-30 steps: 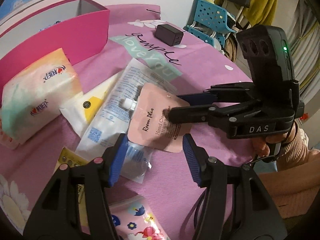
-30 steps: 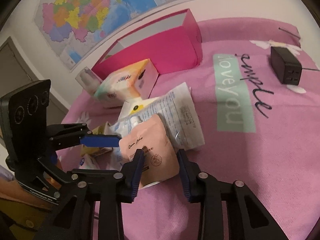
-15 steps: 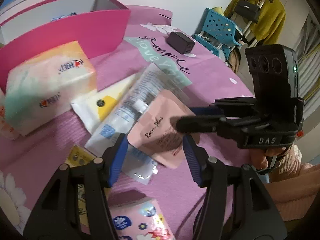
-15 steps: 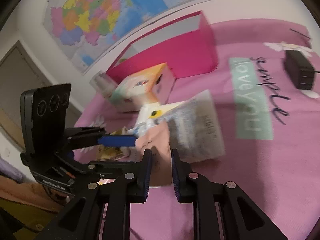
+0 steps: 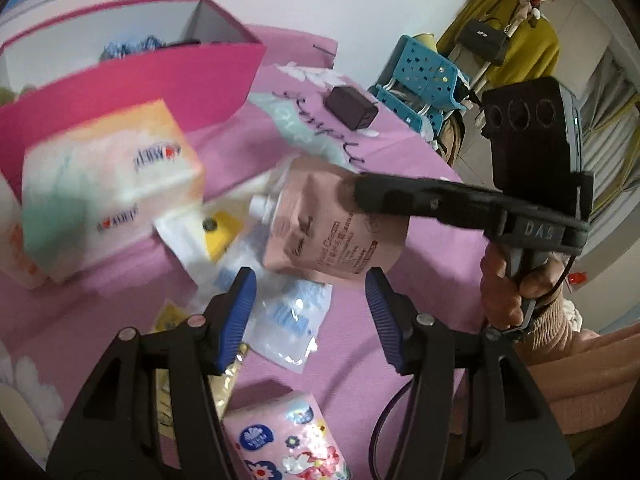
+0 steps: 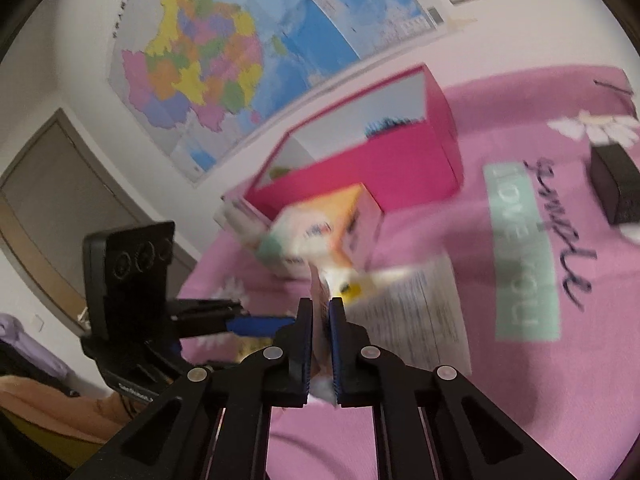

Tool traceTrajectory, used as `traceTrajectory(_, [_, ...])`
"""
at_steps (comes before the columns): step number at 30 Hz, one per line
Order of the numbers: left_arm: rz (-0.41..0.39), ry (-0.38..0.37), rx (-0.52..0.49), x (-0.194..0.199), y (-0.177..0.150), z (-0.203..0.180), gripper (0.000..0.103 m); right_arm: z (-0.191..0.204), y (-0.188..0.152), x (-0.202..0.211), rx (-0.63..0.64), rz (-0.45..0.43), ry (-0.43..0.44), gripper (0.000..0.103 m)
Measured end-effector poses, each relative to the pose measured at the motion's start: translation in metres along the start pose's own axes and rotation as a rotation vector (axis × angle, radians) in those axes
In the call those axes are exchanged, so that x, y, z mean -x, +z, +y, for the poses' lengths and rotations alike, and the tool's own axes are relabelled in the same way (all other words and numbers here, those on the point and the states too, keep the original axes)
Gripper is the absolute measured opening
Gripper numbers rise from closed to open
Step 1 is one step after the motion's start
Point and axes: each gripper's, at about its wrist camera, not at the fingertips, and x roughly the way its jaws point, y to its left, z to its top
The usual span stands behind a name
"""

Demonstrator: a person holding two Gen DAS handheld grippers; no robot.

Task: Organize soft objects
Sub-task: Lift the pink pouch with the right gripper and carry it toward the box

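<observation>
My right gripper (image 6: 319,320) is shut on a pink hand cream pouch (image 5: 332,228), seen edge-on in the right wrist view (image 6: 319,332), and holds it lifted above the pink cloth. In the left wrist view the right gripper (image 5: 364,194) grips the pouch's right edge. My left gripper (image 5: 306,304) is open and empty, just below the pouch. A pink open box (image 5: 132,80) (image 6: 360,160) stands at the back. A tissue pack (image 5: 108,188) (image 6: 320,232) lies in front of it.
A clear blue-printed packet (image 5: 280,312), a white and yellow sachet (image 5: 208,236) and a floral tissue pack (image 5: 288,440) lie on the cloth. A black charger (image 5: 352,108) (image 6: 616,184) sits farther back. A blue plastic chair (image 5: 424,80) stands beyond the table edge.
My right gripper closed on the pink pouch and lifted it off the pile. Both views have tilted upward, showing more of the box and wall.
</observation>
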Motion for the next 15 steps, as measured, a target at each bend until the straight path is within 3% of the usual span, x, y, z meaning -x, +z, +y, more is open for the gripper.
traceTrajectory(6, [-0.020,0.007,-0.015,0.002,0.019,0.002,0.058,0.020,0.027,-0.006,0.072,-0.033,0.027,0.003])
traceTrajectory(8, [-0.012,0.038,-0.011,-0.004,0.020,0.006,0.058,0.018,0.030,-0.013,0.094,-0.013,-0.060,0.003])
traceTrajectory(11, [0.013,0.078,-0.008,-0.010,0.013,0.011,0.058,-0.001,0.022,-0.015,0.041,0.030,-0.096,0.009])
traceTrajectory(15, [0.038,0.064,-0.024,-0.009,-0.003,0.010,0.058,-0.018,-0.011,-0.009,-0.005,0.106,-0.136,0.035])
